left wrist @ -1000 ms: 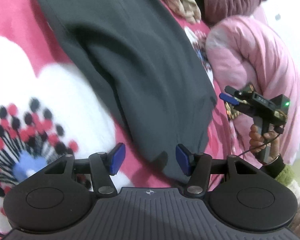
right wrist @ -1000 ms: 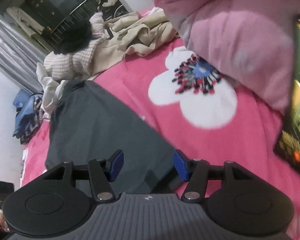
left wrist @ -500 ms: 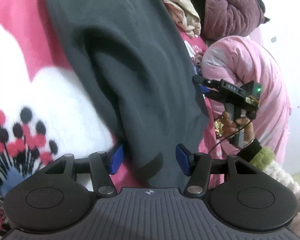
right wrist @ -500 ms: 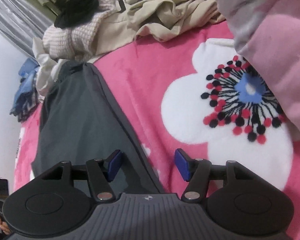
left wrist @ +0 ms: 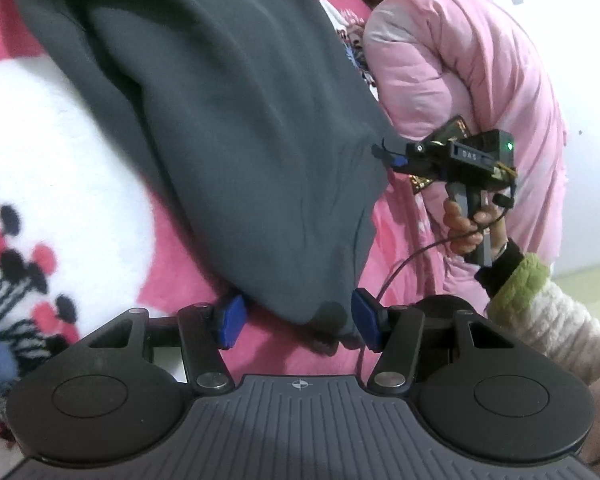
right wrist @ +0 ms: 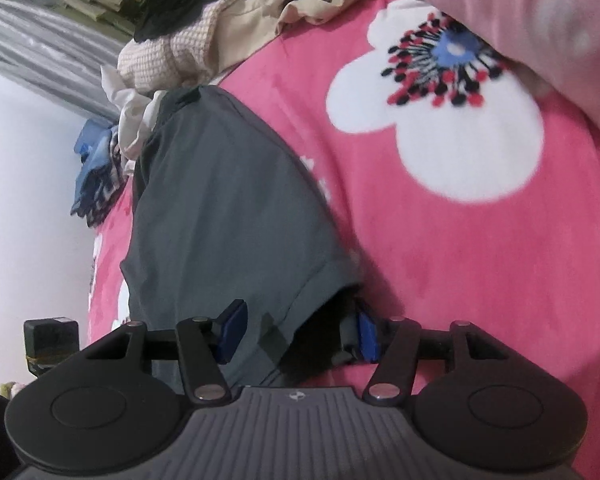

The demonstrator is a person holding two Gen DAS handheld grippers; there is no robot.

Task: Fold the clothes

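A dark grey garment (left wrist: 228, 128) is laid on a pink blanket (right wrist: 480, 264) printed with white flowers. In the left wrist view, the hem of the garment is seen directly ahead of the left gripper (left wrist: 296, 322), between its two blue pads. The pads are spread wide and are not pressed on the cloth; whether the fabric is touched by either pad cannot be told.

In the right wrist view, a hemmed corner of the garment is seen between the fingers of the right gripper (right wrist: 300, 332), nearer the left finger. The jaws are held apart, and nothing is clamped. From the left wrist view, the right gripper (left wrist: 392, 158) is seen at the far right edge of the garment, with its fingertips at the cloth. It is carried by a hand (left wrist: 466, 224) in a green-cuffed sleeve (left wrist: 516, 284).

To the right of the left gripper, a pink quilt (left wrist: 472, 72) is bunched beside the garment. Ahead of the right gripper, beyond the garment, a pile of beige clothes (right wrist: 260, 12) is heaped. A blue cloth (right wrist: 96, 176) is seen to the far left.
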